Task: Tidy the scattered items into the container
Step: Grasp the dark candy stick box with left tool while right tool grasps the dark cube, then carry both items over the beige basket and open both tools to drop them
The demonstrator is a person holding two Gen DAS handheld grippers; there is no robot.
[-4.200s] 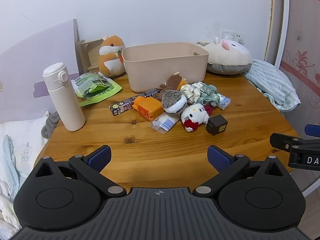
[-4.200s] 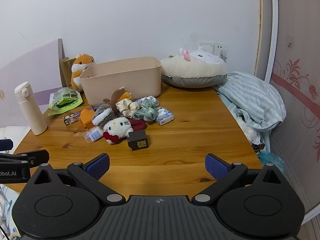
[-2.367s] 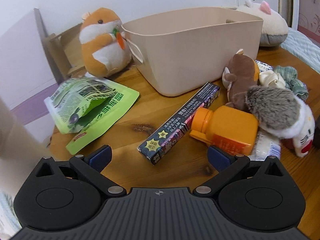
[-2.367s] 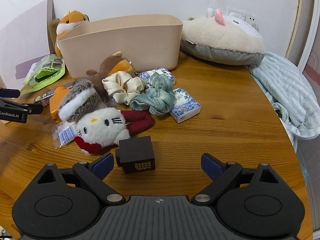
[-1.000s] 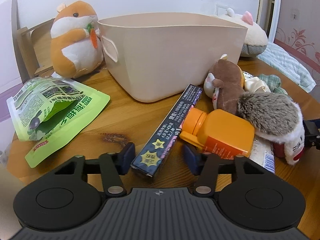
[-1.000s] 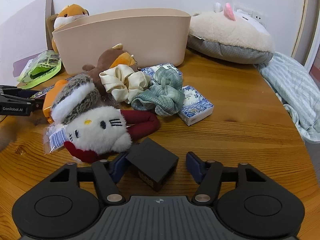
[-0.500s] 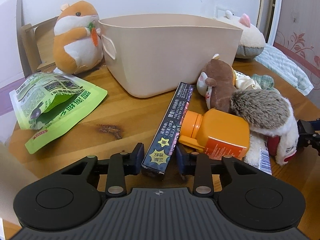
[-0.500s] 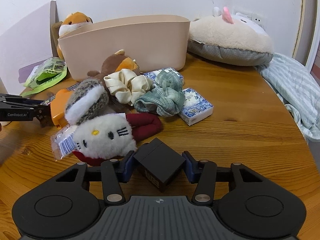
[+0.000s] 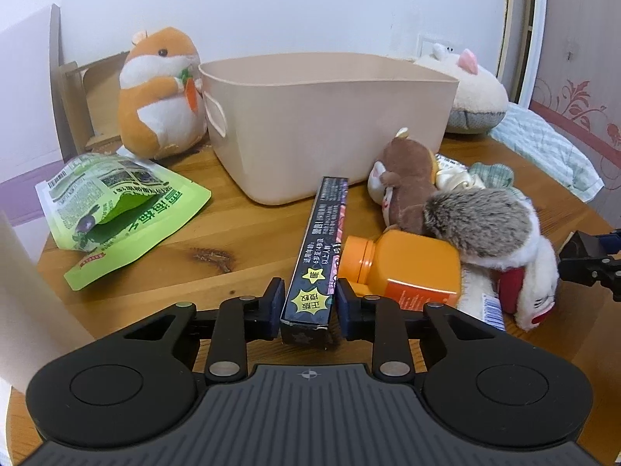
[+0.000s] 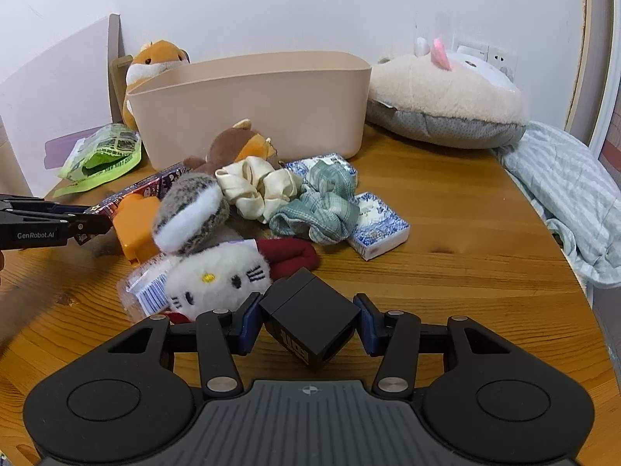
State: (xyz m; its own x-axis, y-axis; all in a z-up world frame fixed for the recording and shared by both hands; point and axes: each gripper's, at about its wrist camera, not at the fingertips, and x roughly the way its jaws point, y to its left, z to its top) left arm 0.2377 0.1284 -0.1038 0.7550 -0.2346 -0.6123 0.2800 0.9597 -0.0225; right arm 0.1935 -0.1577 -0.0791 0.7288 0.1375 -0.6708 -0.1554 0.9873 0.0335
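My left gripper is shut on the near end of a long dark box that points toward the beige container. My right gripper is shut on a small black cube and holds it tilted above the table. A pile lies before the container: an orange bottle, a brown plush, a grey furry plush, a Hello Kitty plush, a cream scrunchie, a green scrunchie and a blue patterned packet.
An orange hamster plush stands left of the container. A green snack bag lies on the wooden table at the left. A large cream plush cushion and striped cloth lie at the right.
Both grippers have closed: the left on the long dark box, the right on the black cube. Both have lifted slightly, and the box now points straight ahead.
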